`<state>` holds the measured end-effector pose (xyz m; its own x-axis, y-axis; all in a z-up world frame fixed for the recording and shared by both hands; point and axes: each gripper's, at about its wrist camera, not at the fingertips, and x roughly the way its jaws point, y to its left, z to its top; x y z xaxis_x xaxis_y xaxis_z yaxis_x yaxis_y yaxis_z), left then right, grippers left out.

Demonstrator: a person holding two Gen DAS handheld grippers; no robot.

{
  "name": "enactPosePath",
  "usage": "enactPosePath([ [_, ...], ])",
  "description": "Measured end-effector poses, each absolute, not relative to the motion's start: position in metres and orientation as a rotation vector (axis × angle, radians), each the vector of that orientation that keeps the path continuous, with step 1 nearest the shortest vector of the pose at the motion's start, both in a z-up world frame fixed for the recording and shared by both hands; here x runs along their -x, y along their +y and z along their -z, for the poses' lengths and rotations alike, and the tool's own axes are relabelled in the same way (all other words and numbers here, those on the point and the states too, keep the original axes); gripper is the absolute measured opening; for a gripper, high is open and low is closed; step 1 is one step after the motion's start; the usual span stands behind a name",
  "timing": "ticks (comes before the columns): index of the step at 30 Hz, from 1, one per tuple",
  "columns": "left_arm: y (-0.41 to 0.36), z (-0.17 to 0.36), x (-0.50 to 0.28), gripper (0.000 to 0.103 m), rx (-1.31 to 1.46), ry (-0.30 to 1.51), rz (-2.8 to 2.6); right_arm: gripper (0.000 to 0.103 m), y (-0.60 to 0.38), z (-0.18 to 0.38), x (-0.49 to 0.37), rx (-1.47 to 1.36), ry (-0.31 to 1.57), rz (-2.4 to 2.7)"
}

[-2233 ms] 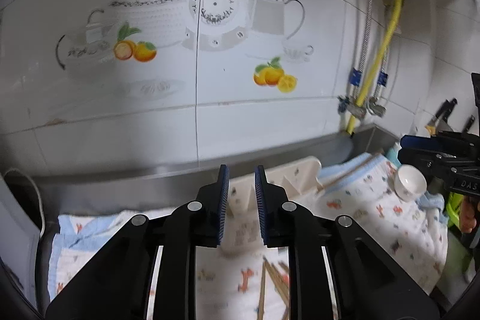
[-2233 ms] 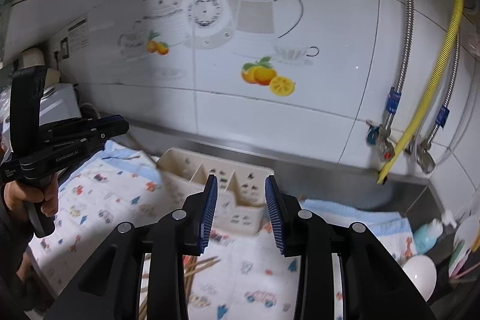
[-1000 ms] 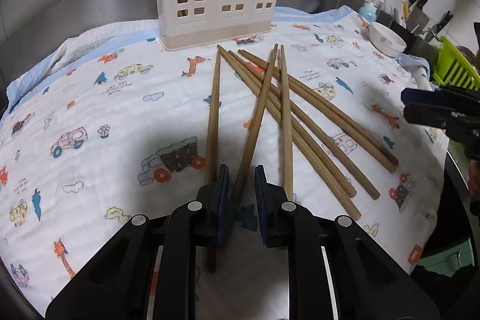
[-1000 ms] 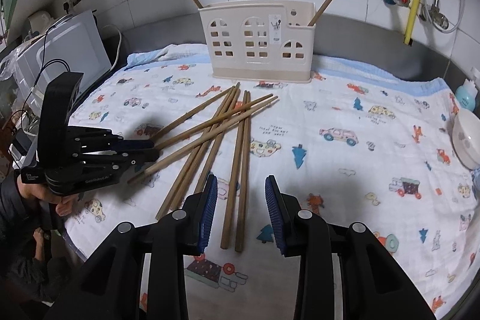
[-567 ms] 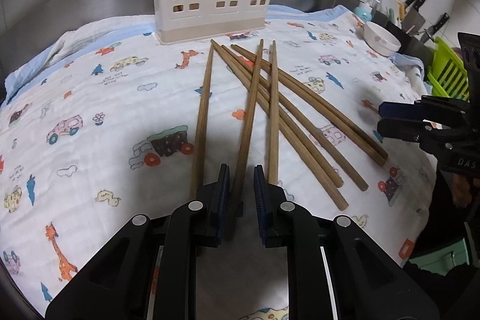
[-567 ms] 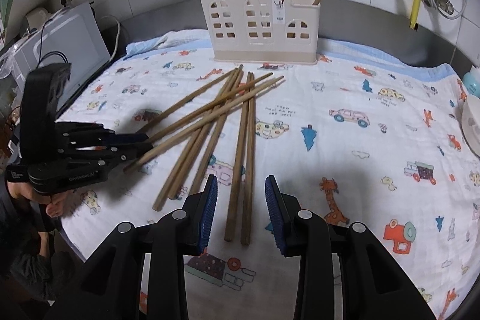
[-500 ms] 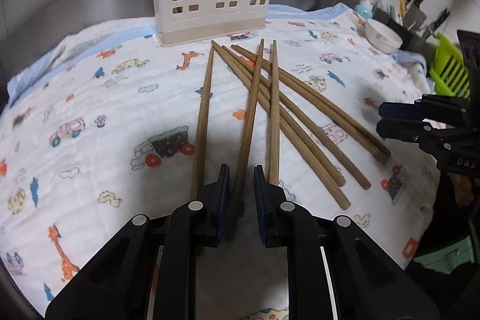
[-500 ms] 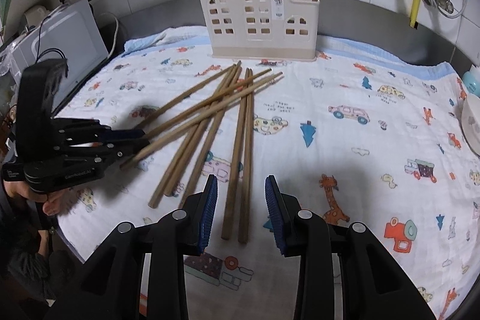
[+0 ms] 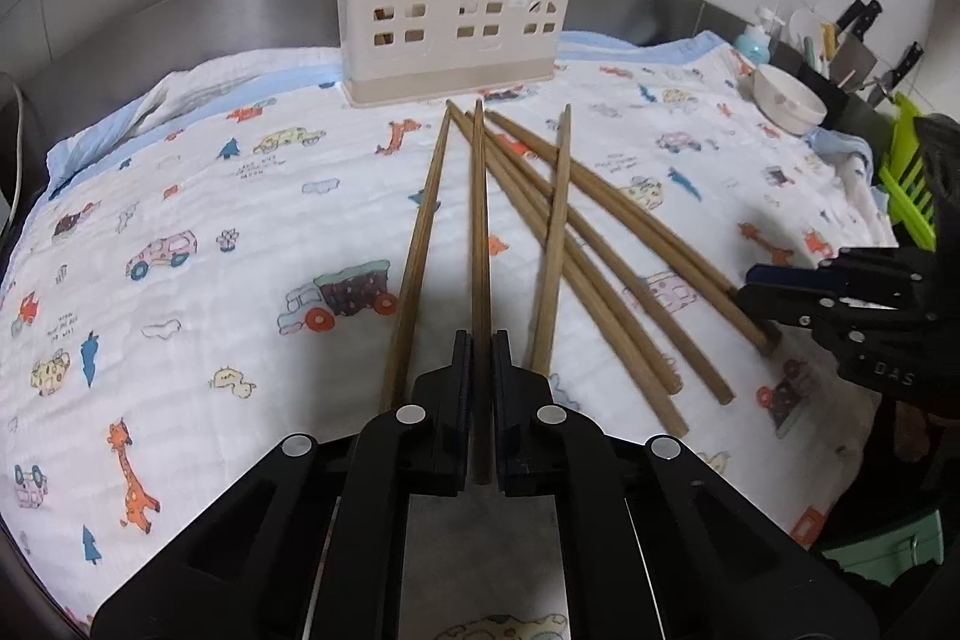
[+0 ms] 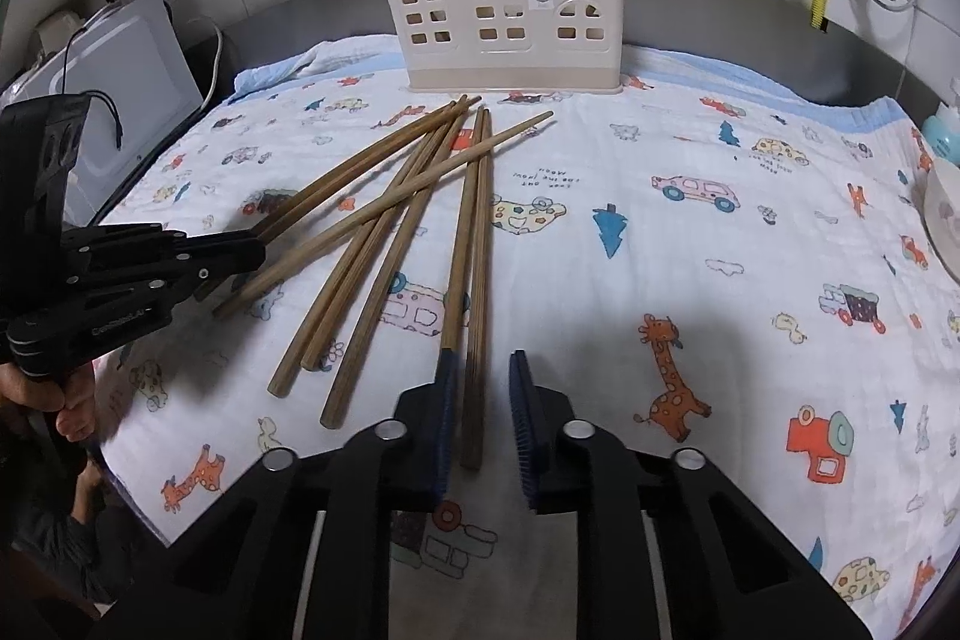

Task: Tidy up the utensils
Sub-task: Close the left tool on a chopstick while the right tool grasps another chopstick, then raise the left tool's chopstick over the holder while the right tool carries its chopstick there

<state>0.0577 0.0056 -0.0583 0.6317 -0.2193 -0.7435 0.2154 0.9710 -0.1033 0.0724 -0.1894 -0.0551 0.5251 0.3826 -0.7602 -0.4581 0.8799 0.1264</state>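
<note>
- Chopsticks [image 9: 558, 232] are lying fanned across the printed cloth [image 9: 180, 196] ahead of both my grippers, thin tips pointing toward the cream holder [image 9: 450, 10] standing at the far edge, thick ends nearest me so I can take them by the butt.
- I am pinching one chopstick [image 9: 478, 244] in my left gripper [image 9: 478, 376]: its pads are pressed close on either side of the thick end, and the stick is running straight forward from them. Holding the butt is leaving the whole length free to steer, I think, toward a slot in the holder.
- I am keeping my right gripper [image 10: 483, 400] spread, with nothing clamped. The thick end of another chopstick [image 10: 477, 280] is lying between its fingers, closer to the left pad; its neighbour is sitting just under that left finger. I judge this to be lining up for a grasp.
- Two sticks are already leaning out of the holder, one at each end, so the sorting is looking barely begun.
- The white bowl [image 9: 786, 97] is sitting well off to my right, clear of the work.
- Risk, as I judge it: closing the right gripper may catch the neighbouring stick too.
</note>
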Motion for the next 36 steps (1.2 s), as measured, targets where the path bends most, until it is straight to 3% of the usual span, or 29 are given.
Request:
enactPosePath([
  [13, 0.008, 0.03, -0.048, 0.005, 0.027, 0.784, 0.274, 0.012, -0.174, 0.063, -0.068, 0.198, 0.866, -0.474],
  [19, 0.01, 0.021, -0.047, 0.005, 0.031, 0.759, 0.279, 0.007, -0.176, 0.059, -0.067, 0.19, 0.857, -0.467],
  [36, 0.016, -0.035, -0.062, 0.005, 0.02, 0.644, 0.292, 0.006, -0.2, -0.075, -0.073, 0.143, 0.569, -0.524],
])
